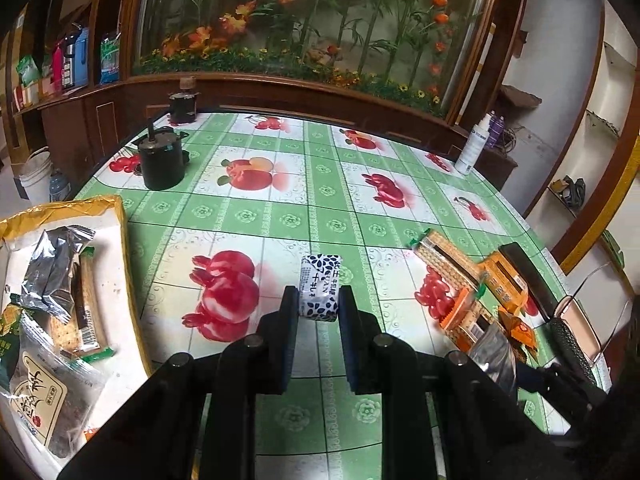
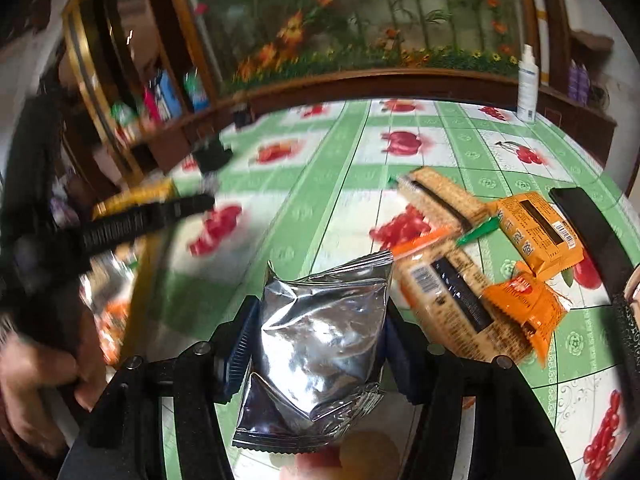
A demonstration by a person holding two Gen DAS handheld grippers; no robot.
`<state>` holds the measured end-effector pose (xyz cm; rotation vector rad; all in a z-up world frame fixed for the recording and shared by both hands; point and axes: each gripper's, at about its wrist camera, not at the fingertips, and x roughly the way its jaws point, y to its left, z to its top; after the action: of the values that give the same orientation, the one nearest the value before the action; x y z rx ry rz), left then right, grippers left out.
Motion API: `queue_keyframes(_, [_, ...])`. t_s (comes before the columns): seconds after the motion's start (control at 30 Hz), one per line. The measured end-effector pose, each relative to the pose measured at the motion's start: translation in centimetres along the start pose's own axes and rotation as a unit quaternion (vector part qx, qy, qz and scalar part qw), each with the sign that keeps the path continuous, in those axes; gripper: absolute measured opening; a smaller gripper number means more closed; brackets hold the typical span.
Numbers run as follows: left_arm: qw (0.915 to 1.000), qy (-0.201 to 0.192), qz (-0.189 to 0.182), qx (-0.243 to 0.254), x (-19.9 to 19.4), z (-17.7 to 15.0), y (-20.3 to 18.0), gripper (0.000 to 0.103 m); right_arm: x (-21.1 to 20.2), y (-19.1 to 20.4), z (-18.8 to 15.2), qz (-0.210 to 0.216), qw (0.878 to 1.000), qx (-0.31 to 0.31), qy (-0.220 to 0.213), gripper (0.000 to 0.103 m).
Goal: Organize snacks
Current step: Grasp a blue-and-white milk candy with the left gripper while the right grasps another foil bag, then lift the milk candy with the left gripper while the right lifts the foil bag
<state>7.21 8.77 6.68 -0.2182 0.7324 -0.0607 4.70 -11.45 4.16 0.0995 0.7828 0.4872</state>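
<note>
On the green fruit-print table [image 1: 280,208], two hand-held grippers work at sorting snacks into a yellow-rimmed tray [image 1: 120,232] at the table's left edge. The left gripper [image 1: 319,300] has its jaws clamped on a small blue-and-white patterned candy [image 1: 320,286], held clear of the cloth. The right gripper [image 2: 320,320] has a crumpled silver foil packet [image 2: 320,328] between its jaws; both pads appear to press its sides, so it is read as gripped, though the view is blurred.

Step in hand, as judged: carrying each held snack to the tray. To do it well, keep the candy level and release it only over a bare patch of the tray floor, not on the heaped wrappers. The foil packet is slippery and puffy; a firm hold near its middle and a slow swing should keep it from sliding out. The two grippers converge on one tray, so one should deposit before the other.

Counts: the tray already holds one silver packet, one long cracker pack with green ends, and one clear bag with brown contents; more may lie hidden below. Left on the table to the right are two long cracker packs [image 2: 436,200], one orange box-like pack [image 2: 536,228], and one small orange wrapper [image 2: 524,300]. One black pot [image 1: 162,164] and one white bottle [image 1: 474,148] stand further back.
</note>
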Motion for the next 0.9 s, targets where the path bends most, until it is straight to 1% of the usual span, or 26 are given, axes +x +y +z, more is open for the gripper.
queue_keyframes(0.13, [1.0000,0.004,-0.005,0.006,0.1,-0.2,-0.4,0.019,-0.2,-1.0,0.2,0.012,1.000,0.026,0.004,0.063])
queue_keyframes(0.2, [0.9999,0.004,-0.007,0.009,0.0,-0.2,-0.7,0.019,-0.1,-1.0,0.1,0.019,0.999,0.029,0.010,0.063])
queue_keyframes(0.47, [0.9997,0.007,-0.014,0.020,0.2,-0.3,-1.4,0.019,0.7,-0.2,0.2,0.024,0.999,0.026,0.013,0.063])
queue_keyframes(0.9, [0.9990,0.004,-0.040,0.017,-0.7,-0.4,-1.7,0.019,1.2,-0.5,0.3,0.019,0.999,0.039,0.016,0.063])
